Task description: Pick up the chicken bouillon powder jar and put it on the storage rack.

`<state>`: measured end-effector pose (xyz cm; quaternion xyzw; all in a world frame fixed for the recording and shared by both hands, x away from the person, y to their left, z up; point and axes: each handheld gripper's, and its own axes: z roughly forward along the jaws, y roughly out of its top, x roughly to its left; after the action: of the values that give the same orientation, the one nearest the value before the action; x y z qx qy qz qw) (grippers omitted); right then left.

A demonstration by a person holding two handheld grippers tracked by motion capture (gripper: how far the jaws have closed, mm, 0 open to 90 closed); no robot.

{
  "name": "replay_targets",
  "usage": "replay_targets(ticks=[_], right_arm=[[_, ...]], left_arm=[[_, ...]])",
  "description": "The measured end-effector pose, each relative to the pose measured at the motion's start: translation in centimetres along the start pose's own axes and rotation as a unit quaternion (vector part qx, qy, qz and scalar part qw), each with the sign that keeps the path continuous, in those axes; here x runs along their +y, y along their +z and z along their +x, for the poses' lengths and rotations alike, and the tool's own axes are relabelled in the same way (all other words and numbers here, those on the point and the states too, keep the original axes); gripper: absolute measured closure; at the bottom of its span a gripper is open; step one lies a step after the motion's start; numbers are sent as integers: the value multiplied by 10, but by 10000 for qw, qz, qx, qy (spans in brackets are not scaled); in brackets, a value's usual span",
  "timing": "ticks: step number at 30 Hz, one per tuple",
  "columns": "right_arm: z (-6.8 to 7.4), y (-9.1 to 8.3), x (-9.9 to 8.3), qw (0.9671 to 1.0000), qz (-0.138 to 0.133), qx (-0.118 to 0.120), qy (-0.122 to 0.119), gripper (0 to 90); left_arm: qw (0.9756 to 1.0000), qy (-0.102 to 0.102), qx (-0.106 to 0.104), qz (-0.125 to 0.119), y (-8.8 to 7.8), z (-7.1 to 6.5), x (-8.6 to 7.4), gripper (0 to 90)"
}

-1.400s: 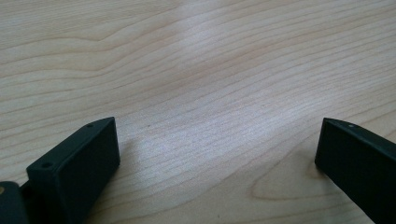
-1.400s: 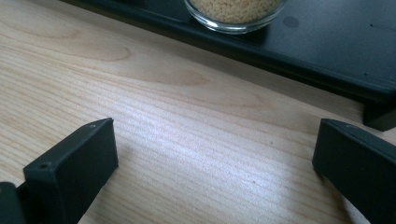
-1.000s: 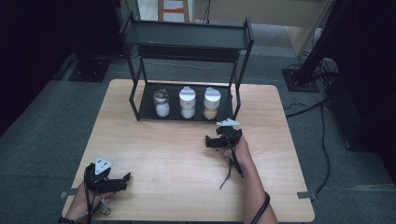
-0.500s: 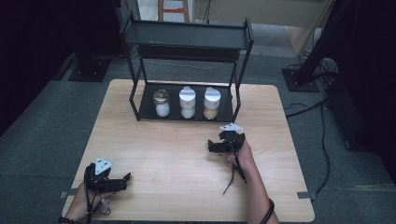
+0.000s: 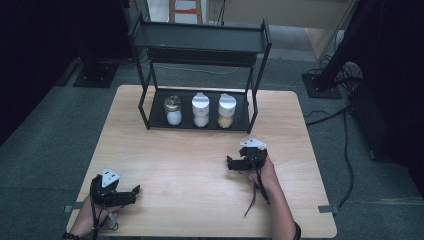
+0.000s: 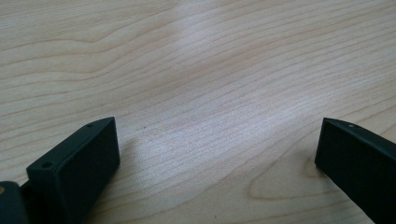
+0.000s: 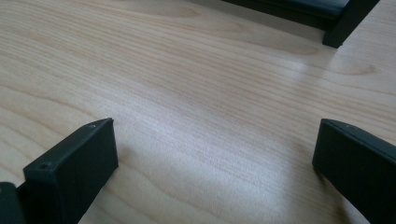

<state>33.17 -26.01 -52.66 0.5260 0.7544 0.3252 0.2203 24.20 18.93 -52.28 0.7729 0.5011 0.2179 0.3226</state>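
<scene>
Three jars stand on the rack's bottom shelf, upper centre of the frame; nearest the right gripper is the white-lidded jar. Likely rigid, smooth, breakable: grasp its sides below the lid. Both grippers' fingers spread wide, empty; left gripper at lower left

We noted the table as pale wood, smooth, its grain plain under a soft sheen. The rack looked like dark metal, matt. Three jars seemed clear glass or plastic; two had white plastic-looking lids, one a duller metallic lid. Both grippers, left and right, showed matt black jaws, seemingly plastic. The floor looked like rough grey carpet.
</scene>
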Motion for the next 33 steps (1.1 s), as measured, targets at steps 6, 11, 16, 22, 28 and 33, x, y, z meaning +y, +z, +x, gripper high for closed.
replay_targets(ticks=[6,11,16,22,28,33], right_arm=[[-1,-8,-7,10000,4,22,-16,0],[-2,-14,-14,10000,5,48,-41,0],[-4,-19,-18,10000,1,60,-60,0],[-6,-25,-24,10000,6,47,-59,0],[-9,-31,-31,10000,8,56,-62,0],[-10,-35,-34,10000,0,38,-61,0]], left_arm=[[10000,0,-2,0,0,0,0,0],[10000,0,0,0,0,0,0,0],[10000,0,1,0,0,0,0,0],[10000,-1,2,0,0,0,0,0],[10000,-1,2,0,0,0,0,0],[10000,-11,7,1,0,0,0,0]])
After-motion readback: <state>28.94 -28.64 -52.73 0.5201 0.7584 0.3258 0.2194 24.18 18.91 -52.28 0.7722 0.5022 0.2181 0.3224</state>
